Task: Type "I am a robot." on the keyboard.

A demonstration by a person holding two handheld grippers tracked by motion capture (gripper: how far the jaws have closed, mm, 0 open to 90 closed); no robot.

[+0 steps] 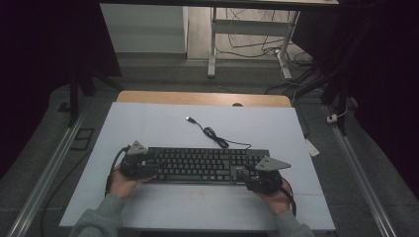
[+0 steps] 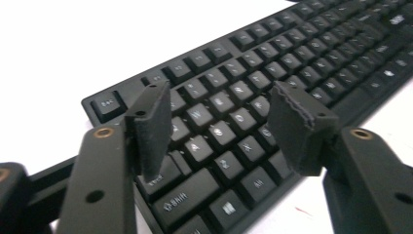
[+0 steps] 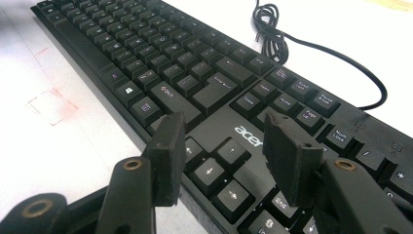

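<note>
Both claws hover parted over a black keyboard (image 1: pixel 202 164) lying flat near the middle of the white worktop (image 1: pixel 148 123) — the left claw (image 2: pixel 219 131) over its left-end keys, the right claw (image 3: pixel 224 161) over the arrow-key block, neither gripping anything. Its cable (image 1: pixel 217 137) trails loose toward the far edge. The board looks stiff, light and long; the keycaps would likely wobble and slip, so the solid end edges seem the better hold — one claw per end.
</note>
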